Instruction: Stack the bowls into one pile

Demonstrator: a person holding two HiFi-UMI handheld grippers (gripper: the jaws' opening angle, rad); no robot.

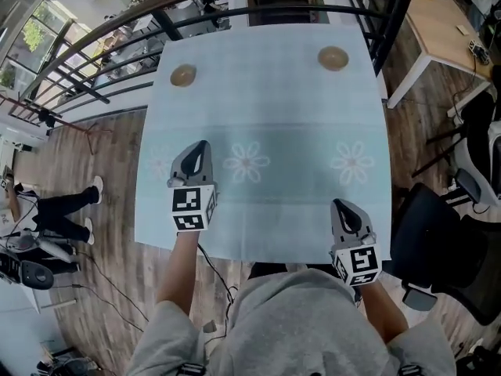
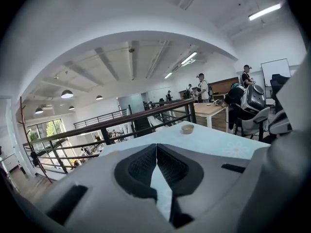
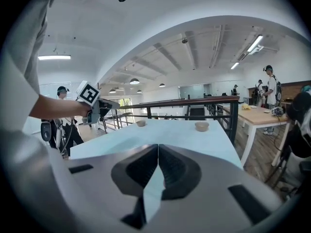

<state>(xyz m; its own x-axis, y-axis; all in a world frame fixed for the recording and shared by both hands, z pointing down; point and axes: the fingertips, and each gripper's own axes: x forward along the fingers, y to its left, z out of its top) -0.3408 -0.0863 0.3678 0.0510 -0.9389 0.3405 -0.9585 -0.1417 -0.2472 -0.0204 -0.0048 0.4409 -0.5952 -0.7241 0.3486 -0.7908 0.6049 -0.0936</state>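
Two small tan bowls stand apart at the far end of the light blue tablecloth: one far left, one far right. My left gripper hovers over the cloth's left middle, jaws shut and empty, well short of the left bowl. Its own view shows the right-hand bowl ahead. My right gripper is near the front right edge, also shut and empty. In the right gripper view both bowls show, the left one and the right one, with the left gripper held up at left.
A dark metal railing runs just behind the table's far edge. A wooden desk stands at the back right and a black office chair beside the table's right front. A person's legs are at the left.
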